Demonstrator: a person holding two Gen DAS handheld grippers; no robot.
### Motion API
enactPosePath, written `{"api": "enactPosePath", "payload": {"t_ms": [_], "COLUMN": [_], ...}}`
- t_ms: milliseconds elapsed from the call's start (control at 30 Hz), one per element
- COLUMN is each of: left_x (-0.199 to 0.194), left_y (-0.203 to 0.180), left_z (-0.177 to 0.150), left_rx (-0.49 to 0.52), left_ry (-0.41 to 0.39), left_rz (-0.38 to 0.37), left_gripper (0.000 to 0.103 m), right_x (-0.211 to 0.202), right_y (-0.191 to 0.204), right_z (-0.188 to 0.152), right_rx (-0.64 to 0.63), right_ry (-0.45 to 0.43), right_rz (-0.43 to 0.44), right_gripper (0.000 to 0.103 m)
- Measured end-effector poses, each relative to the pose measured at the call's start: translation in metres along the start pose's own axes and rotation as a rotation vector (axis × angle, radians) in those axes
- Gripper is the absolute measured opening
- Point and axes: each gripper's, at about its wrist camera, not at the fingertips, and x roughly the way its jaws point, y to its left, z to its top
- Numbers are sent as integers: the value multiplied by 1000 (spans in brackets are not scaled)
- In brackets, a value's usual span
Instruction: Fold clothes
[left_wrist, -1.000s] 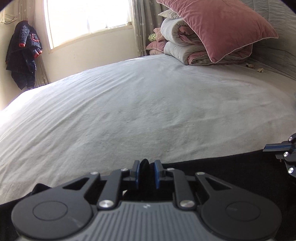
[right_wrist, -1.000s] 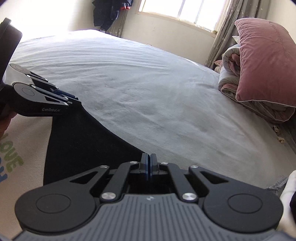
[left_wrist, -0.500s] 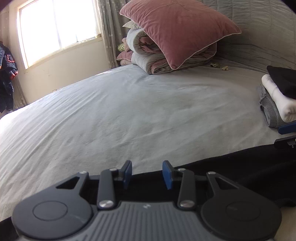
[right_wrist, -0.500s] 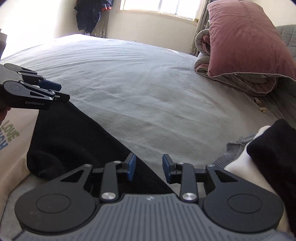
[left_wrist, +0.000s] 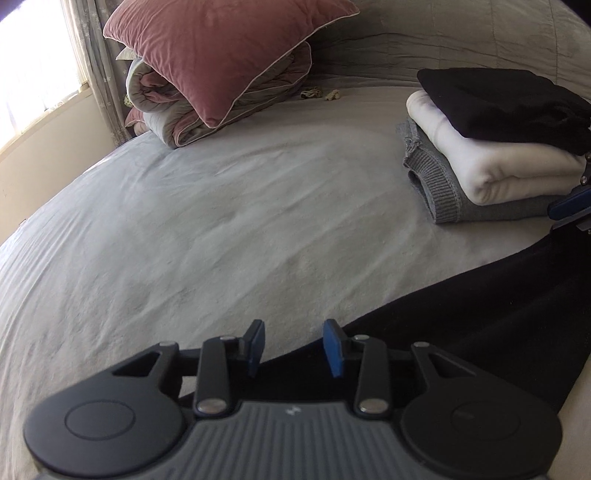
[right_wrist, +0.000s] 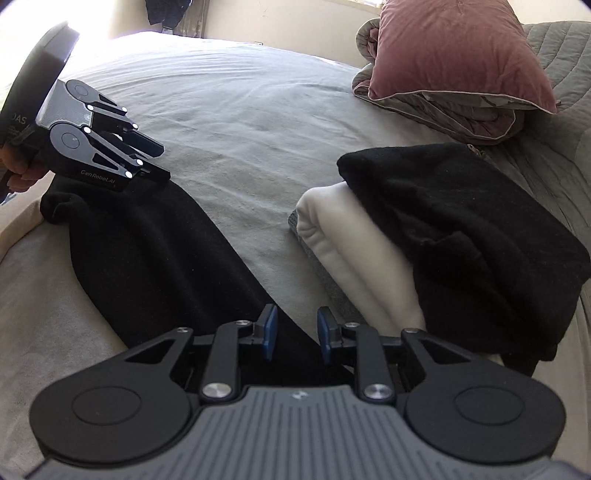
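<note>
Left to right across the grey bed (right_wrist: 240, 96). At far left in the right wrist view, a person's hand (right_wrist: 16, 170) carries the left gripper (right_wrist: 157, 162), whose fingers point at the upper end of a black garment (right_wrist: 147, 258) spread as a long diagonal band on the bedcover. In the left wrist view the blue pads (left_wrist: 256, 347) of this gripper stand narrowly apart, having just come open, and press on nothing; the edge of the black garment lies below the gap. A beige cloth (right_wrist: 22, 229) shows beside the garment's upper end.

At centre, the right gripper (right_wrist: 293, 338) hovers over the lower end of the same garment. Its fingers (right_wrist: 269, 332) stand at a narrow gap, having just been closing, and the black fabric lies beneath them ungripped.

To the right, just beside the garment, stands a stack of folded clothes (right_wrist: 369, 258): a grey knit (left_wrist: 432, 184) at the bottom, a cream piece (left_wrist: 491, 158) in the middle, a black piece (right_wrist: 461, 229) on top.

At upper right, a pink pillow (right_wrist: 454, 55) rests on a rolled quilt (right_wrist: 443, 110) near the headboard.
</note>
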Motion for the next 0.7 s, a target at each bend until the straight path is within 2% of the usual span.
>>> {"api": "enactPosePath", "payload": {"t_ms": [233,367,467,533,600,633,700], "left_x": [0,-2,-1,0,-1,-1,-3], "left_y": [-7,-6,-7,-8,-11,-15,-24], "left_z": [4,2,0,-1,-3,-5,-8], "left_rx": [59,84,91,76,52,53,76], "left_ry": [20,24,26,26,24,17,2], "left_rz": [-47,-68,-75,-81,-106,-99,-65], "left_gripper": [35,35,34,28,8,6,1], "right_x": [9,17,24,27,28,26,24], "right_y": [1,3,1,-1,-2,1,5], "right_z": [0,2,2,0,-1,-2,-4], "right_rx": [-66,-107,-118,-108,-95,-98,-105], "right_ry": [85,129,152,155,150,146,139], "right_rz": [51,63,76,82,77,70,55], "right_gripper": [17,25,26,28,28,27,15]}}
